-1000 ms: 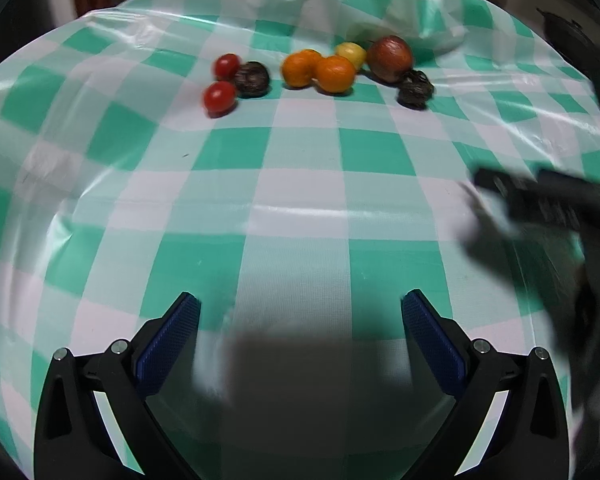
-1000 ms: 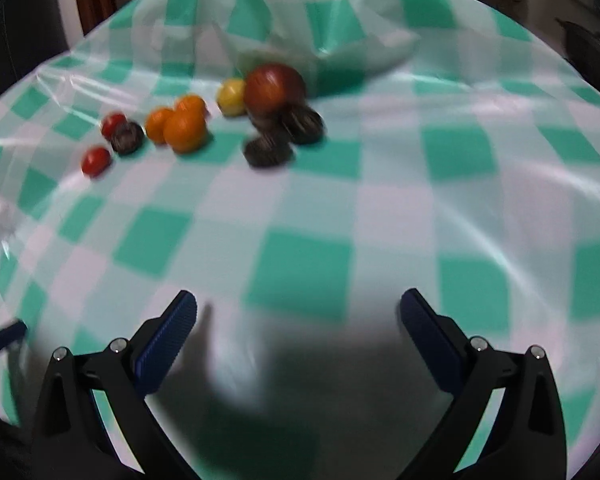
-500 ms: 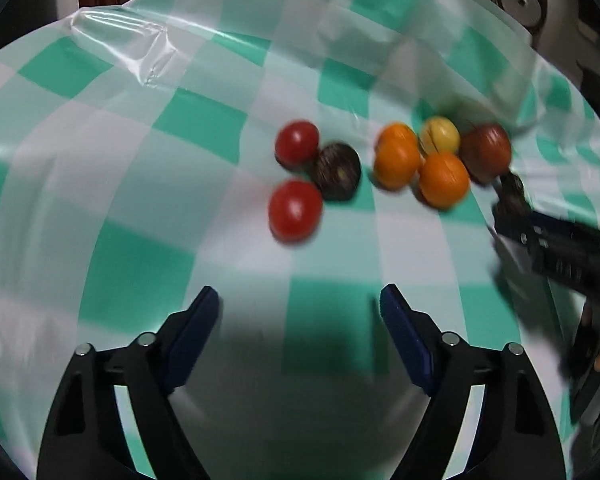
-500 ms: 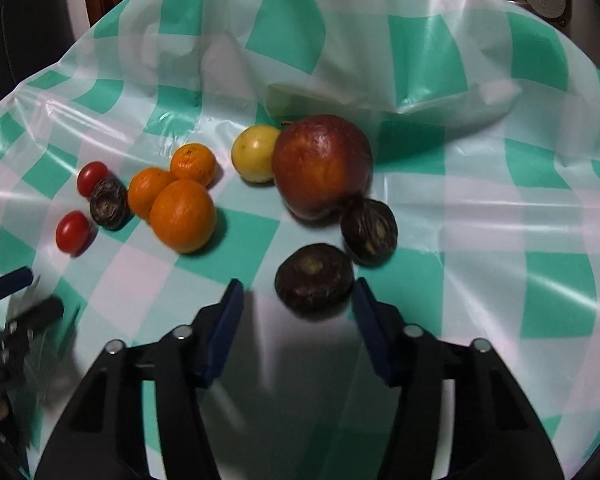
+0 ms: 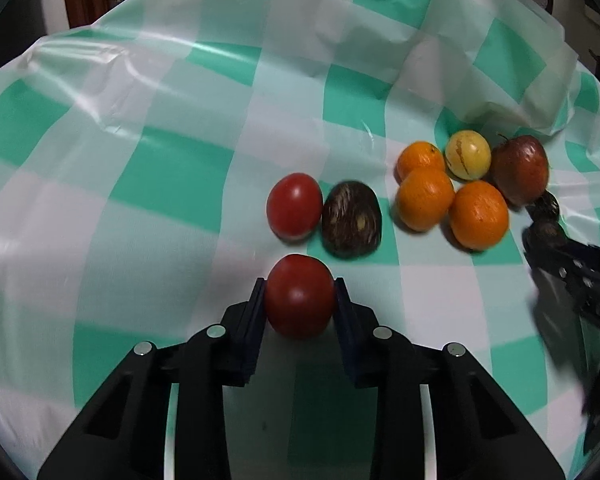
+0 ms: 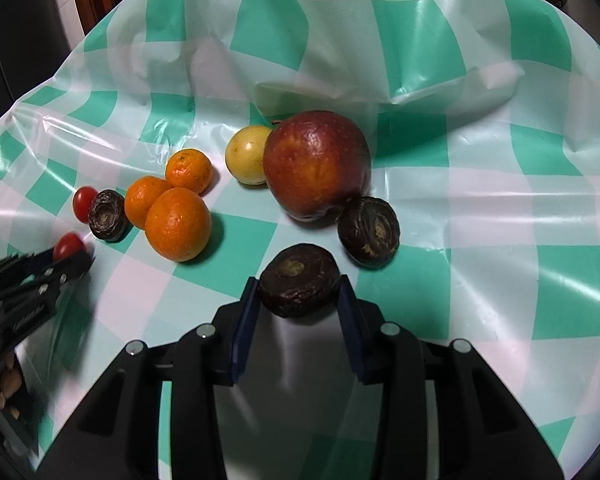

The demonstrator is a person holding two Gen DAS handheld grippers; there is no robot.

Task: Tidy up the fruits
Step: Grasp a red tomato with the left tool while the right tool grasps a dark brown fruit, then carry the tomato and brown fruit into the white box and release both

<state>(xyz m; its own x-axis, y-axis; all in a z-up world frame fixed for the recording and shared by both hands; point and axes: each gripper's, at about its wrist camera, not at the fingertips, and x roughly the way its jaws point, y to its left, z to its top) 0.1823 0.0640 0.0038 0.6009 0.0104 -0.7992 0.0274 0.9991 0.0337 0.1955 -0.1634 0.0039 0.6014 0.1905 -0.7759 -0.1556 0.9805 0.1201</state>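
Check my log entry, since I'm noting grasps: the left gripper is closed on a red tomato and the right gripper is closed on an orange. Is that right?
Not quite. The left gripper is indeed closed on a red tomato, but the right gripper holds a dark wrinkled fruit, not an orange. The right wrist view shows it; the three oranges lie untouched on the cloth.
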